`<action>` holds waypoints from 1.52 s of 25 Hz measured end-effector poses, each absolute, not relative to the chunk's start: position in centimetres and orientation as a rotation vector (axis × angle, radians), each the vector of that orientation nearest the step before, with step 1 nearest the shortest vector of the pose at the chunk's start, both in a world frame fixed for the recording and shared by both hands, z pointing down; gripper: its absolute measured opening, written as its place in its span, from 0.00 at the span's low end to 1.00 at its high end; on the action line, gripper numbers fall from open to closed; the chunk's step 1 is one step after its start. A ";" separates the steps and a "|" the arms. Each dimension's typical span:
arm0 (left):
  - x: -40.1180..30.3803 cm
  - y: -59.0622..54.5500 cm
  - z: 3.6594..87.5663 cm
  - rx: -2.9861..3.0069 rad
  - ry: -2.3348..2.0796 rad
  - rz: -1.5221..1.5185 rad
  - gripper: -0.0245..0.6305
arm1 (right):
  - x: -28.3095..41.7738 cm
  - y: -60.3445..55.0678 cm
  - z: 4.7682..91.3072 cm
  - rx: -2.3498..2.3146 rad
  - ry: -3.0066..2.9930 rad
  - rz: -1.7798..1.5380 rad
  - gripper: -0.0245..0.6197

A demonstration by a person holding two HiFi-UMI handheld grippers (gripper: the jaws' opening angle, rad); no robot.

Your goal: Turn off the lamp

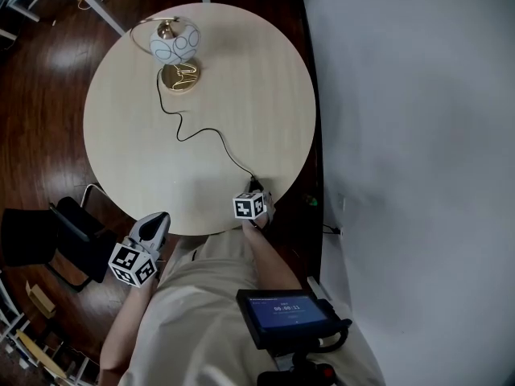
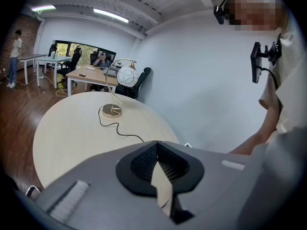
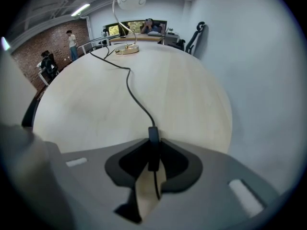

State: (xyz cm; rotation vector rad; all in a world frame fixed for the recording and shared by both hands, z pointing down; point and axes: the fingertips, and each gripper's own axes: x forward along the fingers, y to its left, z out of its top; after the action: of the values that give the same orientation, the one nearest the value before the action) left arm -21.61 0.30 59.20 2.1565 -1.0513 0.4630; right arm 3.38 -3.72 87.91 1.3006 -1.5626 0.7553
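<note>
Pinching the cord switch (image 3: 153, 137) with right gripper (image 3: 153, 150) jaws; left gripper (image 2: 156, 150) jaws closed.

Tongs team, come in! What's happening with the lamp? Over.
Right tongs clamped on the cord switch. Left tongs shut, empty, off the table edge. Lamp upright at the far side. Nothing in the way.

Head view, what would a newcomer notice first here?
The globe lamp stands at the far edge of the round table, and its black cord snakes across to the near edge. There the right tongs pinch the cord's inline switch. The left tongs hang shut and empty beside the table's near-left edge.
</note>
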 end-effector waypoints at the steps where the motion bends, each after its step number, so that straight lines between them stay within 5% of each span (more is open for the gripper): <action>1: -21.5 0.3 59.2 2.157 -1.052 0.462 0.04 | 3.4 -3.7 87.9 1.298 -1.561 0.746 0.14; 9: -21.3 -0.2 59.2 2.155 -1.053 0.465 0.04 | 3.5 -4.2 88.0 1.284 -1.555 0.694 0.18; 20: -20.8 -0.5 59.3 2.153 -1.044 0.459 0.04 | 3.6 -3.2 87.5 1.291 -1.603 0.737 0.38; 29: -20.5 -0.6 59.1 2.179 -1.015 0.463 0.04 | 3.6 -4.4 85.4 1.307 -1.624 0.637 0.38; 38: -19.4 -0.7 58.0 2.239 -0.989 0.447 0.04 | 4.2 -5.5 82.0 1.324 -1.660 0.556 0.26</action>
State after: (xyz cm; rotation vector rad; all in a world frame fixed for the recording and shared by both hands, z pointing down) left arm -19.45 -0.72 57.95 2.2387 -0.9888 0.4473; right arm 4.24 -5.48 82.04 1.3241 -1.6602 0.5564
